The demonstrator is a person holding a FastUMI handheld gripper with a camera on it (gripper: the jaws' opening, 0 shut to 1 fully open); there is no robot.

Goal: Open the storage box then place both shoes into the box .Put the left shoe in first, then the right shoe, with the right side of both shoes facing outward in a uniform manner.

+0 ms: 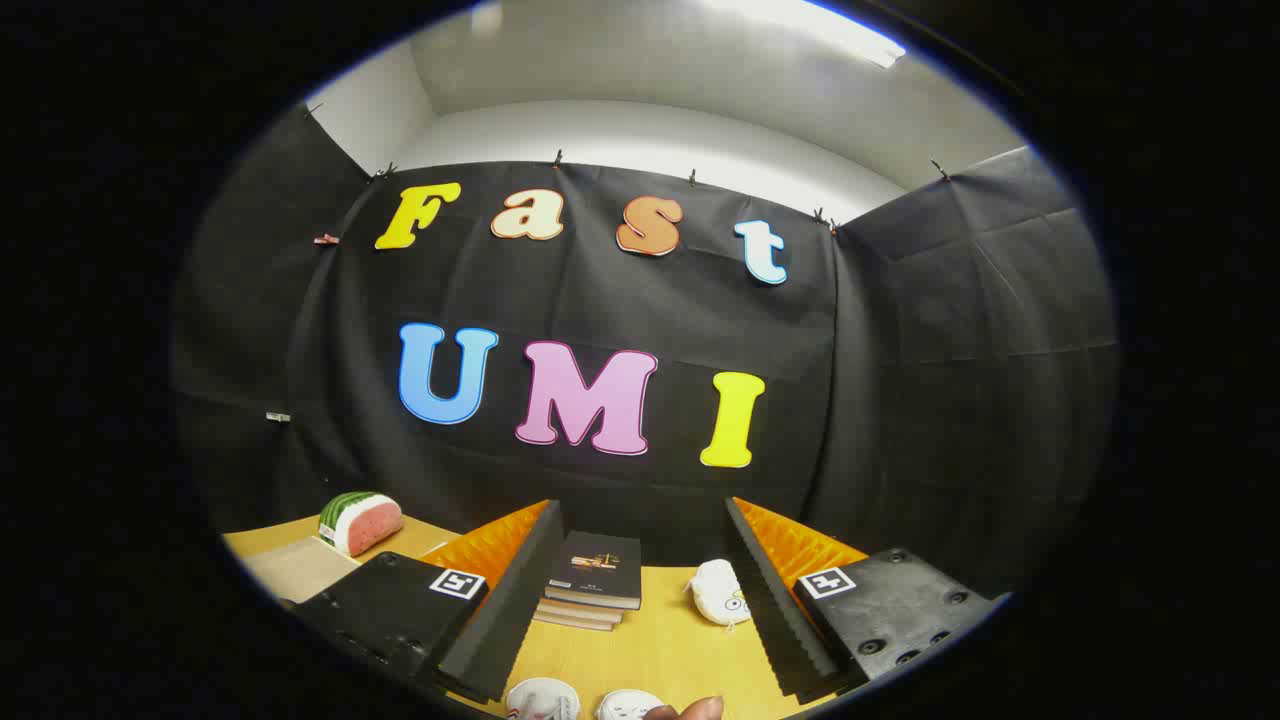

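My gripper [640, 535] is open, its two fingers wide apart above a wooden table [660, 640] with nothing between them. Near the bottom, between the fingers, the tops of two white shoes [542, 698] [628, 705] peek into view side by side. A person's fingertip [695, 709] touches the table edge beside the right one. Most of each shoe is cut off.
A stack of dark books [592, 582] lies ahead between the fingers. A small white plush toy [720, 592] sits to its right. A watermelon-slice toy [360, 522] and a beige flat sheet [298, 568] are at the far left.
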